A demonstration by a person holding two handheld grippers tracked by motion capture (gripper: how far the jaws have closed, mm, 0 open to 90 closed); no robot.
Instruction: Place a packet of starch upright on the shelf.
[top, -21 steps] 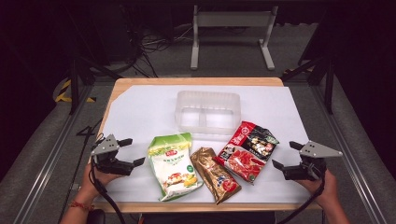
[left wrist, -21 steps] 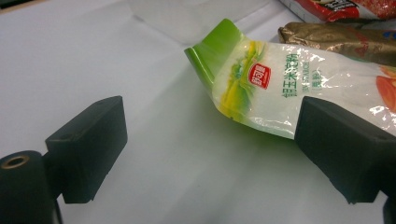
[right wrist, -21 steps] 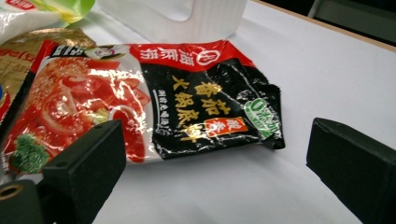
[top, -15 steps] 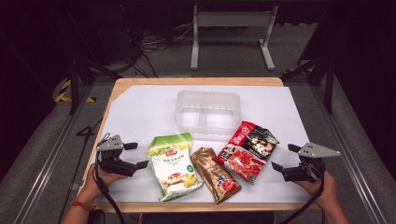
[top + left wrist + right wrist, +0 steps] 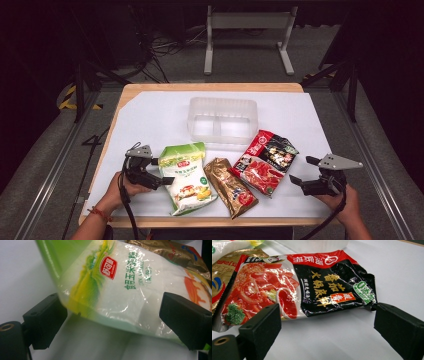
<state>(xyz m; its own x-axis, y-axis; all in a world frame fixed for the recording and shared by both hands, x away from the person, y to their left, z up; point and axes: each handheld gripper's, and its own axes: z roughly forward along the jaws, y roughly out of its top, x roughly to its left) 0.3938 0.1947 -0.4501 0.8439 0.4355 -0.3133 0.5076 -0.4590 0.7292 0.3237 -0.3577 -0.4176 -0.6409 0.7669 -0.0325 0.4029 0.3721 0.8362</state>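
Packets are lying in a row on the white-covered desk (image 5: 150, 120) in the high view, all on the near side of a clear two-compartment tray (image 5: 222, 120): a green and white packet (image 5: 186, 176) toward the tray's near left, a gold packet (image 5: 231, 186) straight in front of it, and a red and black packet (image 5: 264, 161) toward its near right, overlapping the gold one's edge. Left tongs (image 5: 161, 171) are sitting at the green and white packet's outer edge with the jaws spread, one by the packet's upper part and one lower down. Right tongs (image 5: 306, 171) are resting well apart from the tray, near the red and black packet's outer side, jaws spread and gripping nothing.

Left gripper view: the green and white packet (image 5: 120, 285) is lying partly between the wide-apart black jaws, its edge reaching in between them; whether either jaw is touching it I cannot tell.

Right gripper view: the red and black packet (image 5: 312, 282) is lying flat just beyond the open jaws, with the tray (image 5: 312, 243) behind it.
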